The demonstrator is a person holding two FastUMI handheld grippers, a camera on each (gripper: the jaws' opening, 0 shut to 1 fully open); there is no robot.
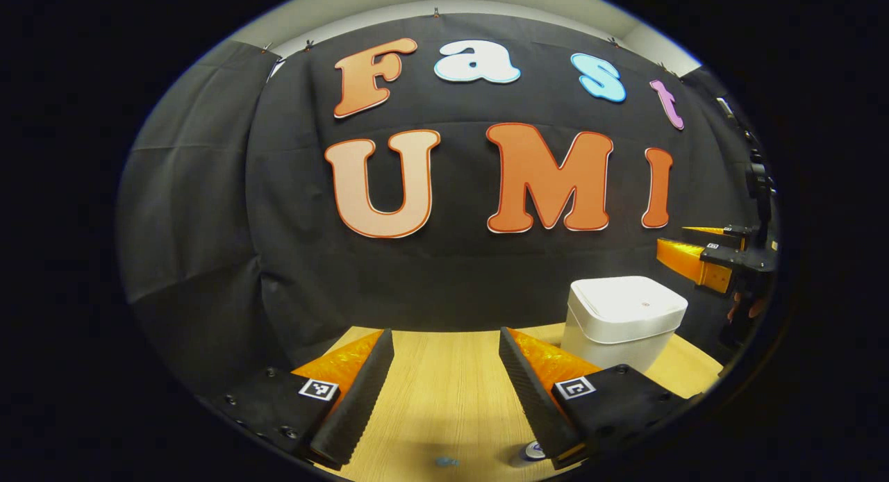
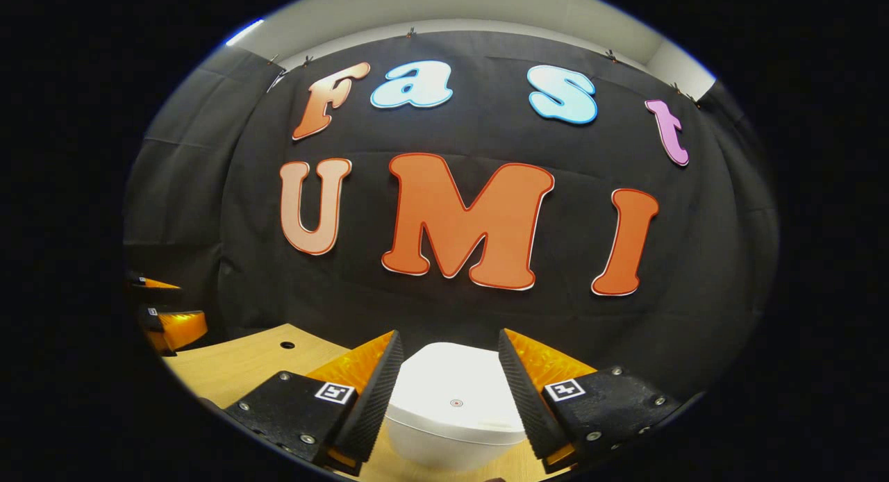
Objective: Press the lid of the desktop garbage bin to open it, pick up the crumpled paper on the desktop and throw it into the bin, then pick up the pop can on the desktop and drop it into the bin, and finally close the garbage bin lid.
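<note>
The white desktop bin (image 1: 625,322) stands on the wooden table (image 1: 444,399) with its lid down, to the right in the left gripper view. My left gripper (image 1: 446,343) is open over bare table, left of the bin. A round can top (image 1: 533,451) peeks out at the bottom edge beside the right finger. My right gripper (image 2: 450,339) is open and hovers just above the bin's lid (image 2: 455,395), which lies between its fingers and has a small red dot. From the left gripper view the right gripper (image 1: 679,244) hangs above and right of the bin.
A small bluish thing (image 1: 446,461) lies at the table's near edge, too blurred to name. The table has a round hole (image 2: 287,344) left of the bin. The left gripper (image 2: 158,305) is at the far left. The black cloth wall stands close behind the table.
</note>
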